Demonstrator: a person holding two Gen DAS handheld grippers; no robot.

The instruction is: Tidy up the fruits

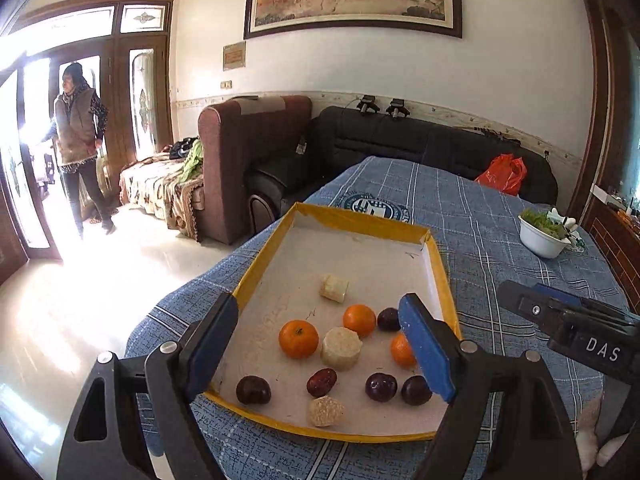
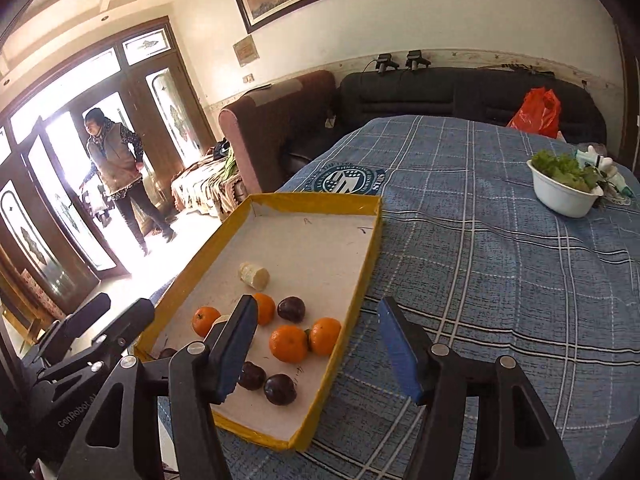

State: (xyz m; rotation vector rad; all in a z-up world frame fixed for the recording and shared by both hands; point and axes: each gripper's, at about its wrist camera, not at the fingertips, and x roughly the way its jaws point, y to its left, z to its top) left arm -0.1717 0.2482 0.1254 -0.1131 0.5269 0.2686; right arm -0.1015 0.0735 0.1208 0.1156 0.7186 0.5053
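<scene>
A shallow yellow-rimmed tray (image 1: 440, 268) lies on the blue plaid tablecloth and holds several fruits: oranges (image 1: 298, 339), dark plums (image 1: 381, 387), a red date (image 1: 321, 382) and pale cut pieces (image 1: 341, 348). My left gripper (image 1: 320, 356) is open and empty above the tray's near end. My right gripper (image 2: 320, 356) is open and empty over the tray's near right edge (image 2: 340, 352), with oranges (image 2: 288, 343) and plums (image 2: 280, 389) just ahead of it. The right gripper also shows in the left wrist view (image 1: 568, 324).
A white bowl of greens (image 2: 560, 196) stands at the far right of the table (image 2: 480, 260). A red bag (image 2: 536, 112) lies on the dark sofa beyond. A person (image 1: 78, 140) stands at the bright doorway on the left. The table edge drops to the floor on the left.
</scene>
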